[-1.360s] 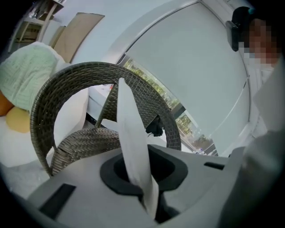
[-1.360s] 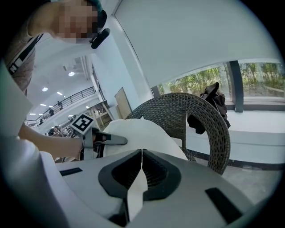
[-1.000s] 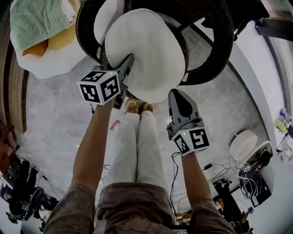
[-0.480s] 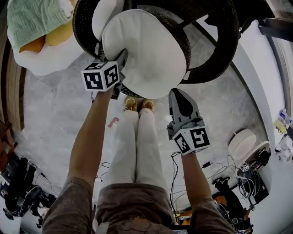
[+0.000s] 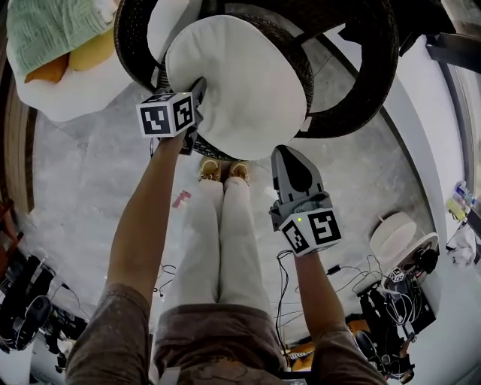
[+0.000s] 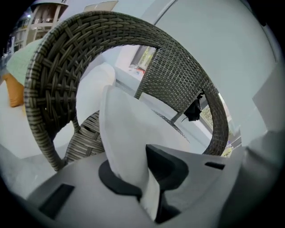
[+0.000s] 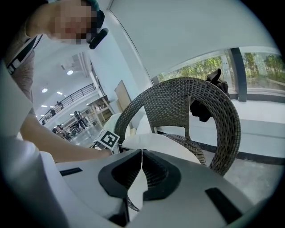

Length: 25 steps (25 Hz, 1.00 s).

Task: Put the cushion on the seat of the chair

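Note:
A round white cushion lies over the seat of the dark wicker chair. My left gripper pinches the cushion's left rim. In the left gripper view the cushion's edge stands between the pads of the left gripper, under the chair's woven back. Those jaws have just been opening slightly, with the rim still pressed between them. My right gripper hangs shut just in front of the cushion's near edge, holding nothing. In the right gripper view, the right gripper points at the cushion and chair.
A second white pillow leans in the chair's back. A white seat with a green blanket and an orange pillow stands at top left. The person's shoes are right before the chair. Cables and gear lie at right.
My left gripper has carried the cushion's rim farther in and down over the chair seat, and the cushion has settled lower. The right gripper has stayed put.

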Each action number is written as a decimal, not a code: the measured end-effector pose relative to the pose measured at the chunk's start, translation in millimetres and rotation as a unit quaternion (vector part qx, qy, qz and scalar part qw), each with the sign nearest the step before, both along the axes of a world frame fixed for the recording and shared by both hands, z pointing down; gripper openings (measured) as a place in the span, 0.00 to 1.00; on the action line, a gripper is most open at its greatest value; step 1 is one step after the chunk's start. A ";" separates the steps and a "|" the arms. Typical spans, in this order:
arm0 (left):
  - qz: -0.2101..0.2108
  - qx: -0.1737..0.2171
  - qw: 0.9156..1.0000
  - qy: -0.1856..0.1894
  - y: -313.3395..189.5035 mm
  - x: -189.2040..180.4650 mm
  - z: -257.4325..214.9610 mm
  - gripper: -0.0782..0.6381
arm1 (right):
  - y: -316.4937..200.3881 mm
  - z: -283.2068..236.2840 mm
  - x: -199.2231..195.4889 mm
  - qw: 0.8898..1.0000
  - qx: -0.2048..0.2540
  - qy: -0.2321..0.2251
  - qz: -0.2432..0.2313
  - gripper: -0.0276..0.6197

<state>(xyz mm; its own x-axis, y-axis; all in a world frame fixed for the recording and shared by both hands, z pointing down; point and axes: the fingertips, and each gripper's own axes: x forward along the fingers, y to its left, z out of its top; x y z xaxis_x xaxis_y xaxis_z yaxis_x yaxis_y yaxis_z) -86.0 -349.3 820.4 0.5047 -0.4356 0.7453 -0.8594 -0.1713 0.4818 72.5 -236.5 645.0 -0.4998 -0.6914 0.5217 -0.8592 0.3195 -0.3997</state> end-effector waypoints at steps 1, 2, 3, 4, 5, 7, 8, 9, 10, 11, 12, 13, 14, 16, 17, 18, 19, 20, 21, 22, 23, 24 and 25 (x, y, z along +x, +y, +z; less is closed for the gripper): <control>0.001 0.000 1.000 -0.003 0.0 -0.2 1.6 0.20 | -0.3 0.4 0.3 1.000 -0.001 0.000 0.000 0.08; 0.002 0.001 1.000 -0.006 -0.5 -0.3 1.8 0.20 | -0.7 0.6 0.8 1.000 -0.001 0.001 0.001 0.08; 0.003 0.003 1.000 -0.009 -1.3 -0.2 0.7 0.21 | -1.0 0.6 1.3 1.000 -0.001 0.001 0.001 0.08; 0.003 0.005 1.000 -0.012 -1.9 -0.2 -0.7 0.22 | -1.1 0.4 1.8 1.000 -0.001 0.001 0.001 0.08; 0.002 0.006 1.000 -0.014 -2.1 -0.7 -1.6 0.23 | -1.0 0.0 2.1 1.000 0.000 0.001 0.001 0.08; -0.002 0.011 1.000 -0.023 -2.1 -3.9 -3.7 0.26 | -0.3 -1.0 2.0 1.000 0.001 0.001 0.001 0.08; -0.005 0.014 0.999 -0.028 -2.1 -6.6 -5.2 0.29 | 0.1 -1.4 1.8 1.000 0.001 0.000 0.001 0.08; -0.008 0.017 0.999 -0.034 -1.9 -9.6 -6.6 0.31 | 0.7 -1.6 1.8 1.000 0.001 0.000 0.002 0.08; -0.012 0.020 0.999 -0.039 -1.7 -12.4 -7.8 0.35 | 1.3 -2.0 1.8 1.000 0.001 -0.001 0.002 0.08; -0.015 0.021 0.999 -0.045 -1.4 -15.3 -8.8 0.38 | 1.7 -2.5 1.9 1.000 0.001 -0.001 0.003 0.08; -0.017 0.023 0.998 -0.052 -1.4 -18.0 -9.5 0.41 | 1.9 -3.3 2.0 1.000 0.002 -0.001 0.003 0.08; -0.019 0.025 0.998 -0.061 -1.5 -20.7 -10.2 0.44 | 1.6 -4.4 2.1 1.000 0.003 -0.002 0.003 0.08; -0.019 0.028 0.997 -0.071 -1.8 -23.4 -11.0 0.48 | 1.0 -5.9 2.2 1.000 0.004 -0.002 0.002 0.08; -0.017 0.034 0.995 -0.094 -1.6 -30.2 -12.7 0.57 | -0.8 -10.1 2.5 1.000 0.008 -0.002 0.001 0.08; -0.017 0.036 0.994 -0.107 -0.6 -33.8 -13.2 0.60 | -1.7 -12.4 2.7 1.000 0.011 -0.003 0.001 0.08; -0.016 0.036 0.992 -0.118 0.9 -37.2 -13.6 0.64 | -2.5 -14.8 3.2 1.000 0.013 -0.003 0.001 0.08; -0.015 0.036 0.991 -0.128 2.8 -40.2 -13.9 0.67 | -3.4 -17.2 4.0 1.000 0.016 -0.003 0.001 0.08; -0.014 0.036 0.990 -0.137 5.0 -42.6 -14.6 0.69 | -4.1 -19.6 5.0 1.000 0.018 -0.003 0.001 0.08; -0.013 0.036 0.989 -0.146 7.1 -44.4 -15.7 0.70 | -4.6 -22.1 6.1 1.000 0.020 -0.002 0.001 0.08; -0.010 0.038 0.987 -0.154 9.1 -45.7 -17.6 0.71 | -5.2 -24.9 7.4 1.000 0.022 -0.002 0.001 0.08; -0.006 0.040 0.986 -0.162 10.5 -46.4 -20.3 0.71 | -5.8 -28.0 8.7 1.000 0.024 -0.001 0.001 0.08; -0.002 0.044 0.985 -0.167 11.4 -46.3 -23.4 0.71 | -6.5 -31.1 9.9 1.000 0.026 -0.001 0.001 0.08; 0.000 0.046 0.985 -0.168 11.7 -45.6 -26.7 0.71 | -7.1 -34.0 11.0 1.000 0.028 -0.001 0.001 0.08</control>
<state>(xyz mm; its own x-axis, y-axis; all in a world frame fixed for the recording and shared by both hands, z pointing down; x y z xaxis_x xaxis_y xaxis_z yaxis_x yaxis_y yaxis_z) -131.7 -337.7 793.7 0.2363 -0.5094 0.8274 -0.9677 -0.2001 0.1532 83.4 -243.6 610.9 -0.4999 -0.7206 0.4805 -0.8588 0.3406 -0.3826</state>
